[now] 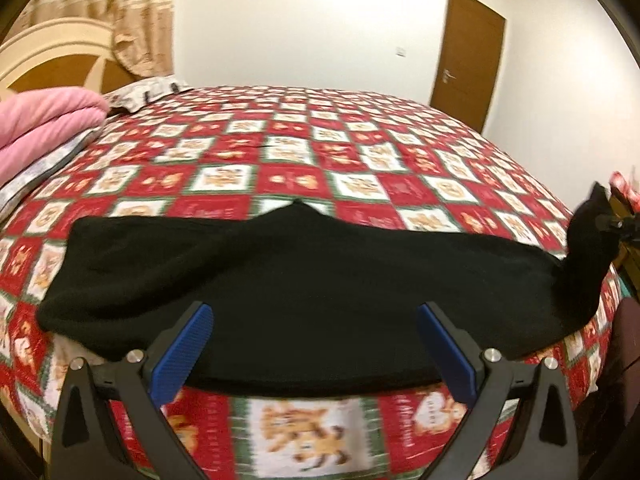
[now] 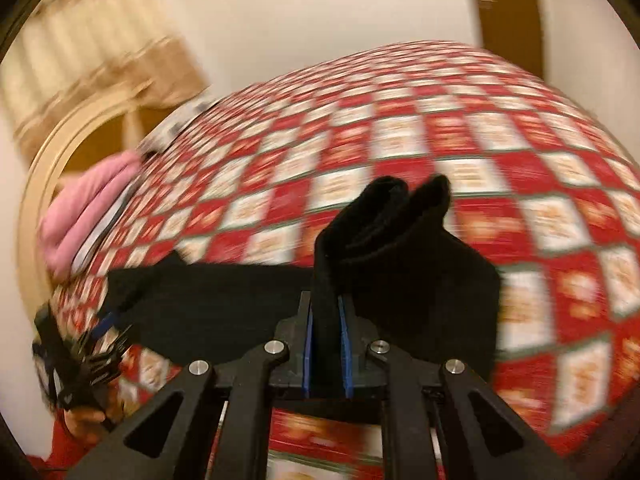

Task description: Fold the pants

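Note:
Black pants (image 1: 304,280) lie stretched left to right across the near part of the bed. My left gripper (image 1: 314,316) is open and empty, its blue pads just above the pants' near edge. My right gripper (image 2: 327,304) is shut on the right end of the pants (image 2: 384,248) and holds that end lifted off the bed; the raised cloth stands up past its fingers. This lifted end shows at the far right of the left wrist view (image 1: 588,232). The left gripper (image 2: 102,326) appears at the lower left of the right wrist view.
The bed carries a red, white and green checked quilt (image 1: 304,152). Folded pink bedding (image 1: 44,120) and a pillow (image 1: 140,94) lie at the left by the headboard (image 1: 48,60). A brown door (image 1: 468,56) is in the far wall.

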### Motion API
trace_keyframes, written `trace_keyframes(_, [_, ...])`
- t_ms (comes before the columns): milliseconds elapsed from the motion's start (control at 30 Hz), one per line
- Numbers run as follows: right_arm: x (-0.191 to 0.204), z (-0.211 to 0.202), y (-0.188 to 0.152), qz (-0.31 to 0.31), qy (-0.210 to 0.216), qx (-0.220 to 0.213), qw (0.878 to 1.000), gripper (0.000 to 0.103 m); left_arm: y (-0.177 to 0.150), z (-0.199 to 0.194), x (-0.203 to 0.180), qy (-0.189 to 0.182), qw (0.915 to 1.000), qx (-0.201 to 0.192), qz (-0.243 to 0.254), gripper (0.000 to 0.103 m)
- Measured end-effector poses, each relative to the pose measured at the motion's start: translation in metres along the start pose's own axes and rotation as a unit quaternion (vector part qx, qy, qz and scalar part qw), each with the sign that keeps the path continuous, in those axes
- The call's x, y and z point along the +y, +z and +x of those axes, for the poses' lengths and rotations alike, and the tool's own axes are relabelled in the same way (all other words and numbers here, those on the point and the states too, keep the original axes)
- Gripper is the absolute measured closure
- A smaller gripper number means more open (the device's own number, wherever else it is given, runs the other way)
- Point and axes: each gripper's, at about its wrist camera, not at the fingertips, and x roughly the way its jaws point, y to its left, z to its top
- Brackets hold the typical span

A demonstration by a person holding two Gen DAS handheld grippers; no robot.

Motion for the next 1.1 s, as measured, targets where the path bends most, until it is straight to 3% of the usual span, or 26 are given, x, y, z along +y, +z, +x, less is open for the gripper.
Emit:
trace_keyframes(200, [0.093,0.101,-0.035,-0.076,0.016,0.051,0.996,0.087,-0.006,-0.006,0.031,0.017,0.9996,0.002,-0.02,0.0])
trace_keyframes(267, [0.109,0.118,-0.052,-0.086,0.025,0.065,0.994,0.068,-0.009,-0.007,0.04,0.028,0.9994,0.003,-0.022,0.0])
trace_keyframes(300, [0.112,0.115,-0.056,-0.086,0.036,0.049,0.994,0.058,-0.01,-0.007,0.043,0.031,0.9993,0.003,-0.023,0.0])
trace_keyframes(333, [0.111,0.109,-0.059,-0.085,0.051,0.036,0.994,0.04,-0.01,-0.008,0.047,0.033,0.9992,0.004,-0.024,0.0])
trace_keyframes(367, [0.114,0.101,-0.06,-0.078,0.086,0.02,0.993,0.034,-0.011,-0.007,0.05,0.034,0.999,0.005,-0.027,0.0])
trace_keyframes(500, [0.098,0.066,-0.059,-0.033,0.192,-0.018,0.981,0.034,-0.013,-0.001,0.056,0.034,0.9987,0.012,-0.035,0.0])
trace_keyframes(533, [0.095,0.06,-0.058,-0.027,0.2,-0.033,0.979,0.034,-0.013,0.001,0.055,0.031,0.9988,0.014,-0.036,0.0])
trace_keyframes(633, [0.079,0.042,-0.052,-0.019,0.142,-0.068,0.987,0.035,-0.013,0.006,0.049,0.022,0.9992,0.017,-0.03,0.0])
trace_keyframes(733, [0.052,0.049,-0.046,0.017,0.101,-0.059,0.993,0.07,-0.015,0.009,0.04,0.013,0.9994,0.023,-0.021,0.0])
trace_keyframes(833, [0.048,0.069,-0.053,0.029,0.095,-0.037,0.994,0.071,-0.016,0.01,0.032,0.008,0.9995,0.027,-0.012,0.0])
trace_keyframes(933, [0.071,0.103,-0.078,-0.001,0.101,0.023,0.995,0.07,-0.015,0.009,0.026,0.009,0.9996,0.028,0.002,0.0])
trace_keyframes(1000, [0.079,0.102,-0.086,-0.016,0.092,0.001,0.996,0.07,-0.015,0.008,0.024,0.01,0.9995,0.028,0.006,0.0])
trace_keyframes(1033, [0.081,0.103,-0.085,-0.021,0.096,0.011,0.995,0.068,-0.014,0.007,0.022,0.009,0.9996,0.027,0.008,0.0])
trace_keyframes(1100, [0.071,0.099,-0.074,0.0,0.126,0.018,0.992,0.069,-0.012,0.007,0.018,0.005,0.9996,0.025,0.014,0.0])
